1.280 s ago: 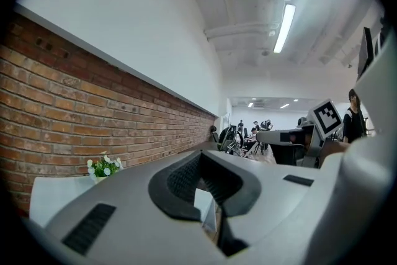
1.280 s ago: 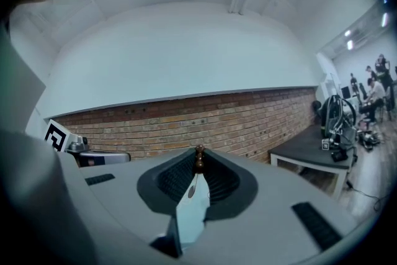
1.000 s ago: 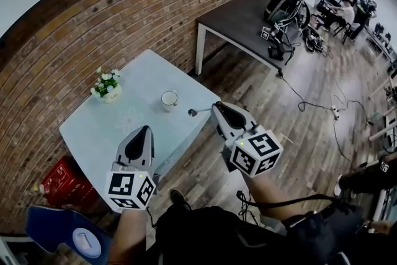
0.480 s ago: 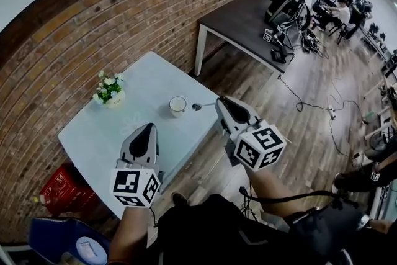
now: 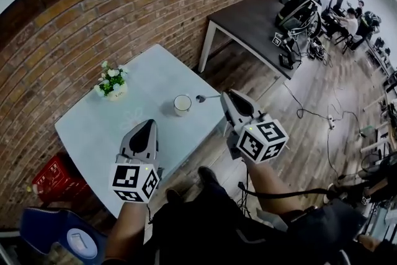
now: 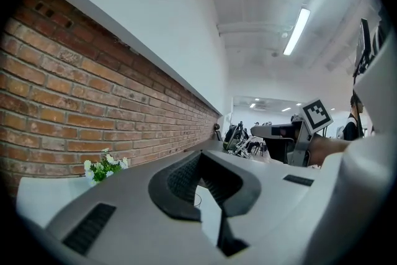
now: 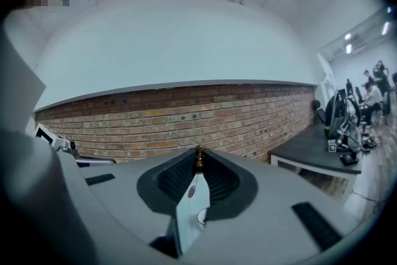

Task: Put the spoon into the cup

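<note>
A white cup [image 5: 182, 104] stands on the pale blue table [image 5: 99, 127], near its right edge. My right gripper [image 5: 227, 94] is shut on the handle of a small metal spoon [image 5: 209, 97]. The spoon sticks out to the left, and its bowl hangs just right of the cup, at about rim height. In the right gripper view the spoon [image 7: 199, 161] shows pinched at the jaw tips, with the cup rim [image 7: 202, 216] below. My left gripper [image 5: 149, 123] hovers over the table's near side, shut and holding nothing. It is nearer to me than the cup and to its left.
A small pot of white flowers [image 5: 113, 85] sits at the table's far left by the brick wall. A red crate [image 5: 53, 177] and a blue chair [image 5: 56, 233] are at the lower left. A dark desk [image 5: 260, 22] with gear and floor cables [image 5: 310, 112] lie to the right.
Both grippers have moved forward toward the table. The spoon's bowl has come closer to the cup, and the grip on the spoon is the same.
</note>
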Motion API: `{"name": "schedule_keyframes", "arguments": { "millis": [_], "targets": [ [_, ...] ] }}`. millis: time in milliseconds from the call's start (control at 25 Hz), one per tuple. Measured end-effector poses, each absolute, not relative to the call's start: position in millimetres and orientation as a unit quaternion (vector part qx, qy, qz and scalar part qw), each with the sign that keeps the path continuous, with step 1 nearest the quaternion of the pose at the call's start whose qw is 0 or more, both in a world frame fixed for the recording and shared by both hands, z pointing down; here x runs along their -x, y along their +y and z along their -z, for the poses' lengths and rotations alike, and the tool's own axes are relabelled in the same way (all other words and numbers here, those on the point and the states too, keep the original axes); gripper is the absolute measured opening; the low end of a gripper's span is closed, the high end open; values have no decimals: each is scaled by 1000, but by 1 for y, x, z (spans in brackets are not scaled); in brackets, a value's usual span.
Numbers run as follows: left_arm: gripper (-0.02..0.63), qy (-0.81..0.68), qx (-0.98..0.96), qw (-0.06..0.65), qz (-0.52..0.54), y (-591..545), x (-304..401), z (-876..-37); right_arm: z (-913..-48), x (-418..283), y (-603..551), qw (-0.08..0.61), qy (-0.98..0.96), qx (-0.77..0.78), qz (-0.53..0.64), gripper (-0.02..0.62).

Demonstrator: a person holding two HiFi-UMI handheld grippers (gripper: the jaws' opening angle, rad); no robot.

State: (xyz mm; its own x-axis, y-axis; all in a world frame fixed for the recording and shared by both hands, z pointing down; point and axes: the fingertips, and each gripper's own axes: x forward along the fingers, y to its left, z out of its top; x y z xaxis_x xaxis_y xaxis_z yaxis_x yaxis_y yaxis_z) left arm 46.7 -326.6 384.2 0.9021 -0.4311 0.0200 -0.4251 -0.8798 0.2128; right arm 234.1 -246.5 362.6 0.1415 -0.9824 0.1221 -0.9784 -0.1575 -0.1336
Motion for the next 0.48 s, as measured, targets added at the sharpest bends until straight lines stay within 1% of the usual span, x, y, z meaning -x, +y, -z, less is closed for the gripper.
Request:
{"name": "schedule_keyframes", "arguments": {
  "millis": [480],
  "targets": [
    [9,-304,-947,100,-6,-336,-79,-399,-400,-280,-296,-2,711,693,118,52]
  ]
}}
